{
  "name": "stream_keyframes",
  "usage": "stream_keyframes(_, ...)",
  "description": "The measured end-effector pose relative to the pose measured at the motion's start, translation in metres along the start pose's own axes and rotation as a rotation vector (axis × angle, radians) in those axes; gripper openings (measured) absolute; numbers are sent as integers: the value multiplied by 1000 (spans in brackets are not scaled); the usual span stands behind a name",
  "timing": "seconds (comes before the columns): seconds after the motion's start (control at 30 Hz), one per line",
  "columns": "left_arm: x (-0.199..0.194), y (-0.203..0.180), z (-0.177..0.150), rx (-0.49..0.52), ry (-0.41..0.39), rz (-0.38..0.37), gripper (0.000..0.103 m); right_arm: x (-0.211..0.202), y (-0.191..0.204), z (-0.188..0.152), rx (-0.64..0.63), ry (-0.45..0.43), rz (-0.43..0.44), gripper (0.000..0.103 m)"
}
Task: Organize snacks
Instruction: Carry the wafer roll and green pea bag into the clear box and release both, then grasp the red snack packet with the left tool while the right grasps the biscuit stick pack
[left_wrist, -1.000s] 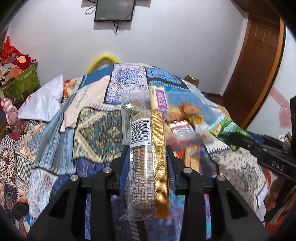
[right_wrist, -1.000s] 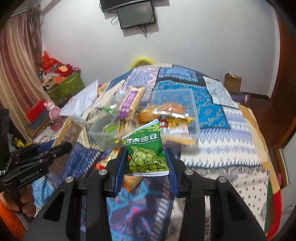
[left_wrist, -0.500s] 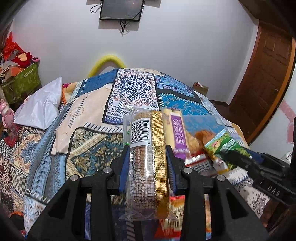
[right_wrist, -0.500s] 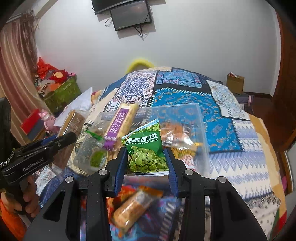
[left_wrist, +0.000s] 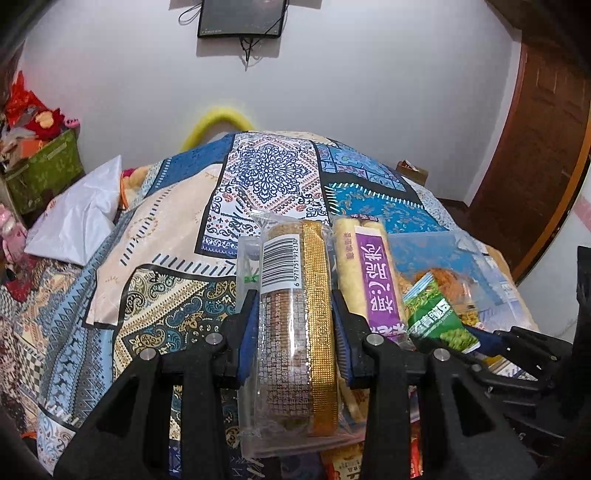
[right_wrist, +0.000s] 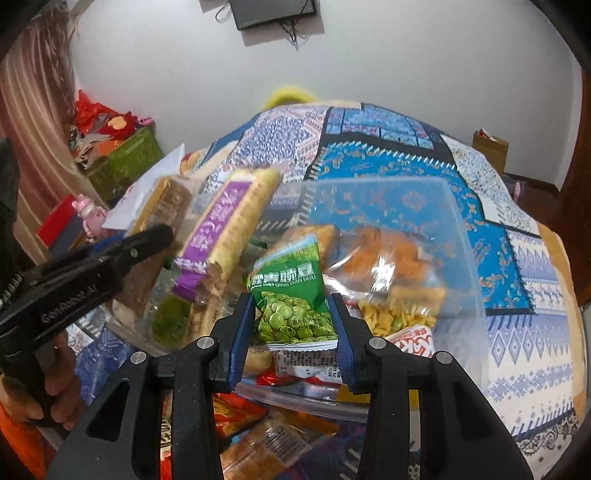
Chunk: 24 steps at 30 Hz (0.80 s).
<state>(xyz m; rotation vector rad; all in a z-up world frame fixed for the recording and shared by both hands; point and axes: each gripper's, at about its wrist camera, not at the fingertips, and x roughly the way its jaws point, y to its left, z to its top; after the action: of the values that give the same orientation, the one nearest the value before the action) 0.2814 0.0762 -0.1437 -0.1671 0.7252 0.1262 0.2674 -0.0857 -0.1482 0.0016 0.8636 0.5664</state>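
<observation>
Green pea packet (right_wrist: 293, 295) reads "QING WAN DOU", clamped in my right gripper (right_wrist: 293, 325) over the clear bin (right_wrist: 454, 236). Gold-striped biscuit pack (left_wrist: 293, 332), barcode 6971751912130, is pinched by my left gripper (left_wrist: 293, 336) above the patchwork bedspread (left_wrist: 155, 266), beside a purple-label roll (left_wrist: 369, 277).

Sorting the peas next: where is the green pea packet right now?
The green pea packet is clamped in the right gripper, held over the clear plastic bin, just right of the purple-labelled snack roll in the right wrist view.
</observation>
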Motion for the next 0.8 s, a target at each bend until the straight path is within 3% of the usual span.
stream_keyframes(0.17,0,-2,-2,8,2,21,44,2,5,-5,-36,31,-27,37)
stream_keyframes(0.23,-2,0,-1,-1,11,21,52,0,7,-5,-41,39,-32,40)
stream_keyframes(0.3,-6,2,-1,-11,12,12,55,-4,7,-5,-38,36,-45,49)
stream_keyframes(0.43,-23,1,2,-6,-5,6,60,-17,4,-5,-24,18,-40,53)
stream_keyframes(0.63,-50,-1,-3,8,-14,-10,64,-40,3,-8,-12,-8,-42,53)
stream_keyframes(0.7,-59,0,-8,10,-4,-21,64,-47,3,-11,-11,-12,-39,60)
stream_keyframes(0.8,-68,1,-19,14,11,-27,65,-55,5,-19,-17,-21,-57,62)
